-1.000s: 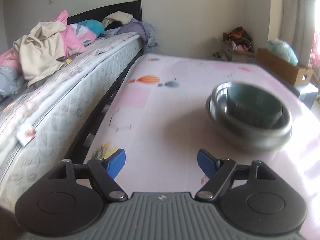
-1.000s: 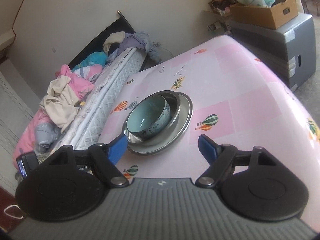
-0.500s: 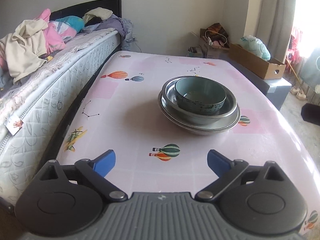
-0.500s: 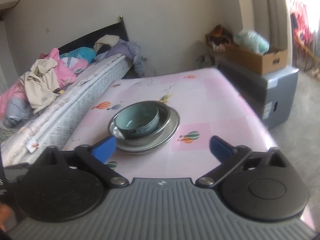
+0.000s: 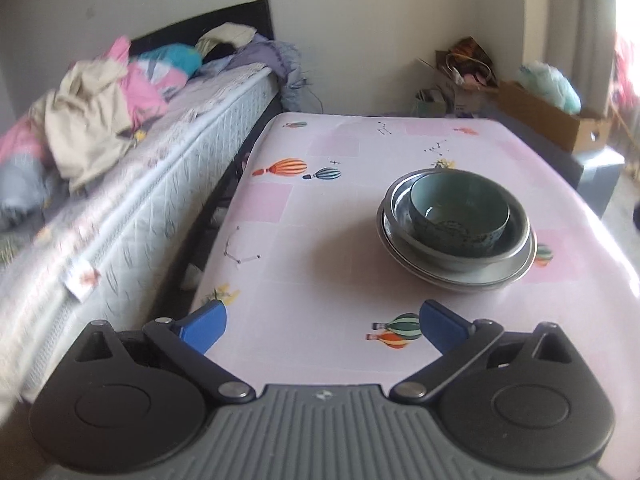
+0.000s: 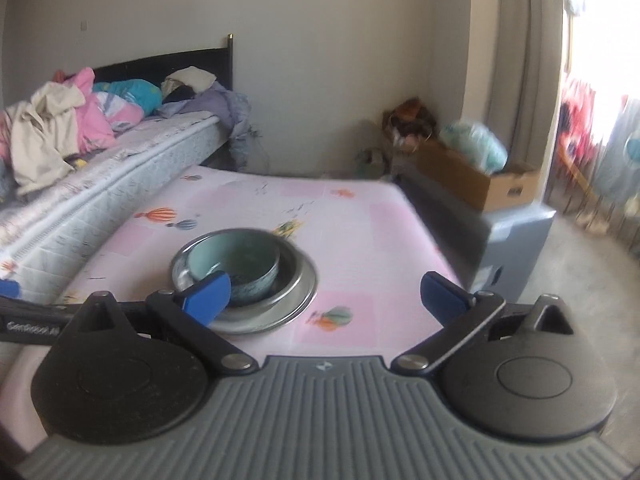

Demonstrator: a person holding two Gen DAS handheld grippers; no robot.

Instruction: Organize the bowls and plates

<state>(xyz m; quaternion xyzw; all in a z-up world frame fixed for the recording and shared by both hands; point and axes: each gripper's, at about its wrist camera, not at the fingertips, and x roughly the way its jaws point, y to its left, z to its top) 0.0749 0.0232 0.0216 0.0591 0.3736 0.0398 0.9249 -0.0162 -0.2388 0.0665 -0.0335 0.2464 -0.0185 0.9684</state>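
I have both tools spread wide with nothing between the pads: the left tool point(image 5: 322, 326) has just finished opening, and the right tool point(image 6: 324, 294) stands fully apart too. The stack sits on the pink tabletop point(image 5: 304, 240), toward its right side as my left camera sees it: a teal bowl point(image 5: 460, 212) nested in a steel bowl point(image 5: 454, 258), which rests on a wide steel plate point(image 5: 516, 272). From the right camera one blue pad overlaps the stack in view, but I cannot tell whether it touches.

Judging by how things lie, the nesting looks done and I am clearing away. To do that well I would lift both tools straight off and keep the pads clear of the rims, since steel on a slick cloth may slide.

The cloth is printed with hot-air balloons. A bed point(image 5: 152, 184) piled with clothes point(image 5: 88, 120) runs along its left edge, a cardboard box point(image 6: 476, 176) sits on a grey cabinet point(image 6: 516, 236) to the right, and a curtain point(image 6: 520, 80) hangs by a bright window.
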